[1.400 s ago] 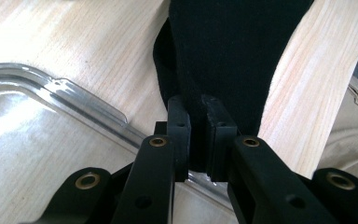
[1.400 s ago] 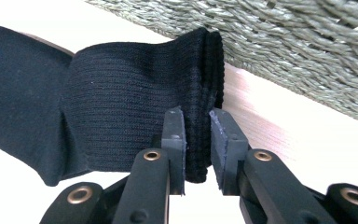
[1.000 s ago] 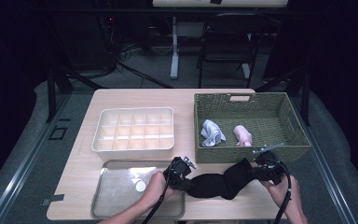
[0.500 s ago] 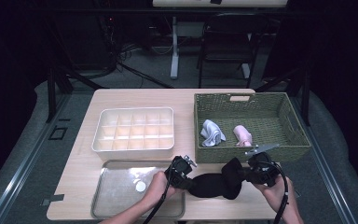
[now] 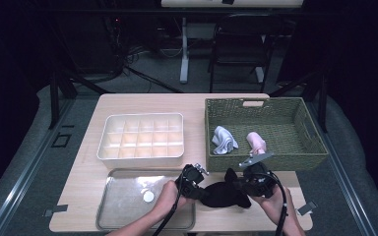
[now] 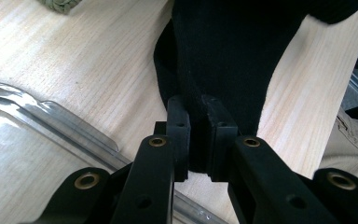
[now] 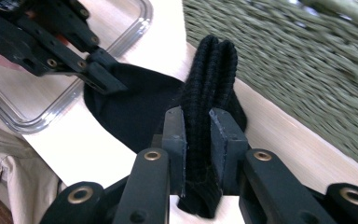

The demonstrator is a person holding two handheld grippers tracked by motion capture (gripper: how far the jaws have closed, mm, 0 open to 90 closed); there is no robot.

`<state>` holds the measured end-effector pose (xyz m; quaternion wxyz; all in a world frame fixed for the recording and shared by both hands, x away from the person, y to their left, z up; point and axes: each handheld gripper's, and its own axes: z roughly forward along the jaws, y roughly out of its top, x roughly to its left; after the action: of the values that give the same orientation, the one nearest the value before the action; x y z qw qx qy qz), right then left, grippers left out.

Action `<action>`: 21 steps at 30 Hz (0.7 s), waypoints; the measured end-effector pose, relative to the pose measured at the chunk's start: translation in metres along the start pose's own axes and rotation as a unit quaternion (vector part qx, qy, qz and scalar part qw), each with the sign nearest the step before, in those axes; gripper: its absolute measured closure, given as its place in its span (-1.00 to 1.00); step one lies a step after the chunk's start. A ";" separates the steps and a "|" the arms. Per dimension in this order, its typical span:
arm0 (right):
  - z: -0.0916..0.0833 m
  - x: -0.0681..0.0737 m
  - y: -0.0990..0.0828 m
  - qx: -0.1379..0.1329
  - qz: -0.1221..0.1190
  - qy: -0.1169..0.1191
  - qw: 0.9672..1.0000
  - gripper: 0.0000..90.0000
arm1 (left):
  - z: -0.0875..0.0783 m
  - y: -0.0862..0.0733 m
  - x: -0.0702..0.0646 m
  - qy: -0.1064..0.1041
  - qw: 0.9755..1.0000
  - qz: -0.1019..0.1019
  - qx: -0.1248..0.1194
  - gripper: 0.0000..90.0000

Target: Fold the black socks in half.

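A black sock [image 5: 224, 195] lies on the wooden table near its front edge, stretched between the two grippers. My left gripper [image 5: 203, 191] is shut on the sock's smooth end [image 6: 228, 46], the pads [image 6: 179, 121] pinching the fabric just beside the clear tray. My right gripper [image 5: 241, 184] is shut on the ribbed cuff [image 7: 212, 70], which stands folded between its jaws in front of the basket wall. In the right gripper view the left gripper [image 7: 105, 77] holds the other end close by. The sock bunches up between the two hands.
A green woven basket [image 5: 266, 162] at the right holds a white cloth [image 5: 224, 139] and a pink rolled item [image 5: 257, 141]. A white compartment box [image 5: 142, 137] stands behind a clear tray [image 5: 123, 196] with a small round white piece [image 5: 148, 196].
My right gripper has moved left and slightly up toward the left gripper, carrying the cuff. The sock has gone from stretched out to bunched shorter. The left gripper stayed put.
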<state>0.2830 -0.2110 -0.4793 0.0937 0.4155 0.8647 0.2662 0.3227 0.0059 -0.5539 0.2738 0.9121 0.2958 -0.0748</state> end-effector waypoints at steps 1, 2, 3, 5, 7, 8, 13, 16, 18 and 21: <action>0.004 0.003 0.002 0.001 -0.003 0.002 1.000 0.72 | 0.000 0.000 0.000 0.000 1.000 0.000 -0.002 0.84; 0.006 0.006 0.004 0.001 -0.009 0.005 1.000 0.72 | 0.001 0.000 0.001 -0.006 1.000 -0.001 -0.004 0.84; 0.009 0.008 0.005 0.002 -0.009 0.007 1.000 0.72 | 0.001 0.001 0.001 -0.007 1.000 -0.002 -0.005 0.83; 0.016 0.012 0.007 0.007 -0.015 0.011 1.000 0.72 | 0.002 0.001 0.001 -0.008 1.000 -0.006 -0.007 0.83; 0.025 0.015 0.008 0.021 -0.023 0.014 0.999 0.72 | 0.002 0.001 0.001 -0.008 1.000 -0.006 -0.005 0.83; 0.028 0.016 0.008 0.022 -0.023 0.015 0.999 0.72 | 0.002 0.001 0.001 -0.007 1.000 -0.007 -0.006 0.83; 0.045 0.020 0.006 0.038 -0.028 0.018 0.999 0.71 | 0.002 0.002 0.003 -0.010 1.000 -0.008 -0.008 0.81; 0.051 0.022 0.006 0.041 -0.033 0.019 0.998 0.71 | 0.002 0.001 0.004 -0.009 1.000 -0.009 -0.010 0.79; 0.054 0.025 0.007 0.047 -0.035 0.020 0.998 0.70 | 0.001 0.002 0.004 -0.009 1.000 -0.010 -0.010 0.75; 0.056 0.026 0.007 0.050 -0.035 0.028 0.998 0.66 | -0.001 0.002 0.006 -0.007 1.000 -0.011 -0.008 0.64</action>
<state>0.2929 -0.1662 -0.5214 0.0574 0.3817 0.8931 0.2311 0.3285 0.0086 -0.5538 0.2825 0.9061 0.3041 -0.0816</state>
